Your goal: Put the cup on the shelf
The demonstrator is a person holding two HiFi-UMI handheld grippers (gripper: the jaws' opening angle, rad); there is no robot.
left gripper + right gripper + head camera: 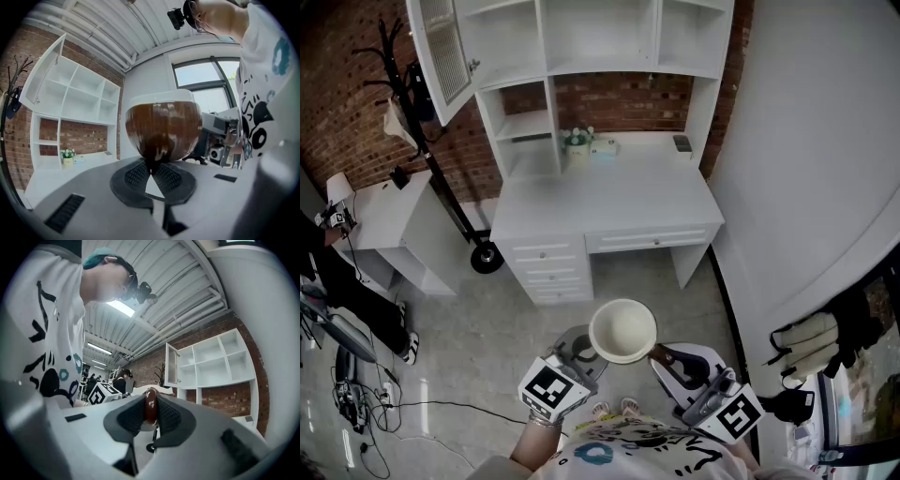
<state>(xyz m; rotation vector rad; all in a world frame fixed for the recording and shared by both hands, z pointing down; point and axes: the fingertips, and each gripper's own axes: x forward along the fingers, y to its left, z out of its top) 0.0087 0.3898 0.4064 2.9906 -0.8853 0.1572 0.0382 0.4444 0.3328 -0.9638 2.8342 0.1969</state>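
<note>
Your left hand-held gripper [151,169] pinches the cup [163,125] at its base. Your right hand-held gripper [150,414] clamps the handle [150,404], its pads hiding the cup's body.

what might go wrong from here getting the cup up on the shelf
1. The left gripper pinches the cup only at its bottom, the right gripper only by its thin handle; uneven moves could twist it loose over the floor.
2. The open cabinet door juts out beside the upper shelves and could get bumped.
</note>
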